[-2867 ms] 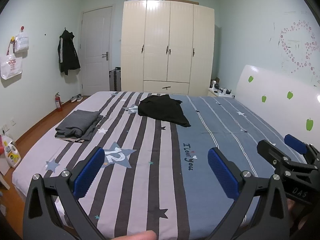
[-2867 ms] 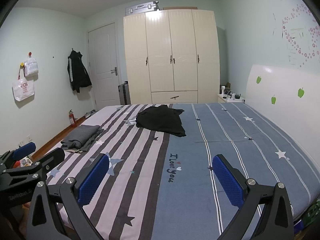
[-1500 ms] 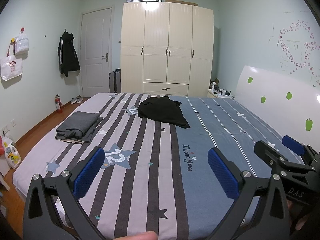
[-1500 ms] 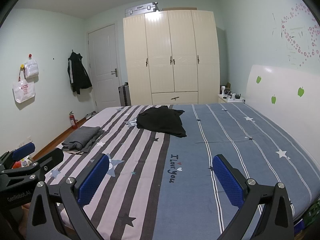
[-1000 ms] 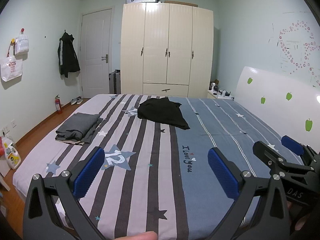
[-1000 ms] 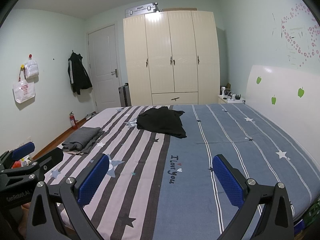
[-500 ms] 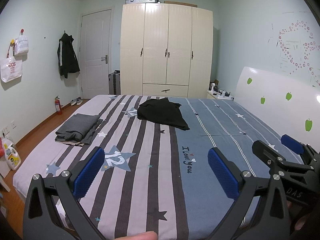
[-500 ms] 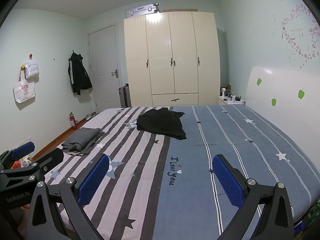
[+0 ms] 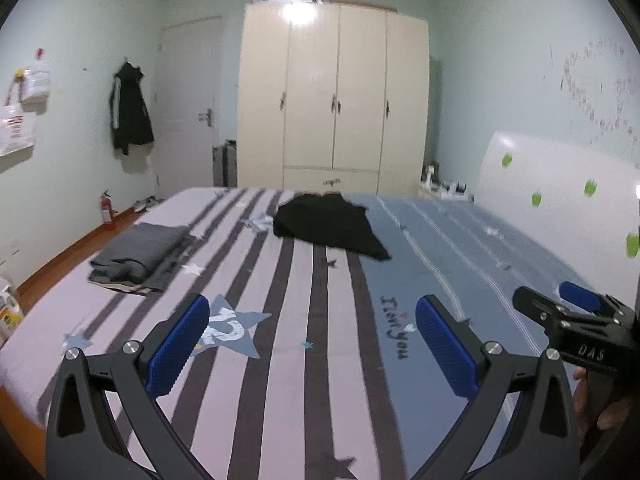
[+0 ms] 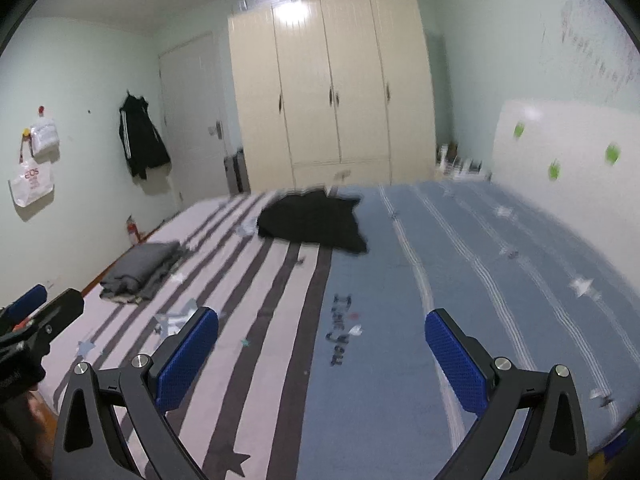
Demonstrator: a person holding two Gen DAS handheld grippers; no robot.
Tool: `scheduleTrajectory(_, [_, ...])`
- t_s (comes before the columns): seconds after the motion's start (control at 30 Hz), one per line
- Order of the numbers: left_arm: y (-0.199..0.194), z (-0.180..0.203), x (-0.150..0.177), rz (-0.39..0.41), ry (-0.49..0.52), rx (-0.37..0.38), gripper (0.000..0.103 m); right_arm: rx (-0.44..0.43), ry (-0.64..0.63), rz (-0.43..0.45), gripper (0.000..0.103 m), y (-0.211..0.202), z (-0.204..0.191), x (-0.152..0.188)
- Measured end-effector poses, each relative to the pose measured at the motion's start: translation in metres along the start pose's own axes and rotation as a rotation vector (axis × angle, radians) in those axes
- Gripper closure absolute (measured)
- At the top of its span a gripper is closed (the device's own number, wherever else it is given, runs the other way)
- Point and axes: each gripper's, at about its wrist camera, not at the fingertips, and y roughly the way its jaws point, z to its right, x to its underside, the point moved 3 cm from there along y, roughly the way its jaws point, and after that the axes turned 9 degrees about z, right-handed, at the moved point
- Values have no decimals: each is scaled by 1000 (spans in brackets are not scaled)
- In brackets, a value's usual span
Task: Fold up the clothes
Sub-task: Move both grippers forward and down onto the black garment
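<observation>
Moved closer to bed, view blurring. Both claws, left and right, wide, empty. Black top mid-frame, crumpled. I'd grab shoulders, spread flat first.

A cream wardrobe stands beyond the striped bed.

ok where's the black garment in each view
Left wrist view: black garment lies on the bed, just above centre, beyond the open left tool.
Right wrist view: black garment sits centre, slightly left, blurred.
Shared landmark: the cream wardrobe directly behind it.
</observation>
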Motion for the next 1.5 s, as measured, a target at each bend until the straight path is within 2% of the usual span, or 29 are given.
scheduleTrajectory(0.03, [26, 0, 11, -19, 17, 12, 1, -9, 4, -22, 1, 30, 4, 11])
scheduleTrajectory(0.17, [108, 1, 39, -67, 80, 4, 1, 14, -16, 8, 1, 114, 12, 34])
scheduleTrajectory(0.3, [157, 4, 38, -161, 97, -21, 1, 22, 40, -78, 1, 183, 26, 45])
scheduleTrajectory(0.4, [182, 9, 25, -223, 88, -35, 1, 35, 66, -147, 1, 209, 37, 36])
scheduleTrajectory(0.53, [221, 15, 2, -335, 46, -62, 1, 59, 104, -232, 1, 235, 58, 4])
scheduleTrajectory(0.67, [272, 17, -17, -409, 23, -84, 1, 58, 98, -269, 1, 270, 71, -32])
scheduleTrajectory(0.8, [333, 3, -27, -397, -11, -66, 1, 48, 90, -286, 1, 329, 77, -59])
scheduleTrajectory(0.93, [417, -28, -25, -384, -61, -37, 1, 25, 72, -284, 1, 419, 68, -68])
scheduleTrajectory(1.1, [523, -57, -10, -419, -52, -20, 2, -19, 39, -276, 1, 535, 42, -67])
scheduleTrajectory(1.2, [583, -66, -2, -455, -65, -8, 19, -20, 53, -285, 1, 593, 32, -66])
scheduleTrajectory(1.33, [640, -70, -8, -399, -63, -19, 20, -29, 99, -313, 2, 652, 31, -65])
scheduleTrajectory(1.4, [667, -73, -9, -407, -86, -10, 20, -14, 102, -338, 15, 679, 36, -62])
scheduleTrajectory(1.5, [696, -73, -11, -409, -92, 6, 20, 13, 87, -376, 20, 708, 45, -55])
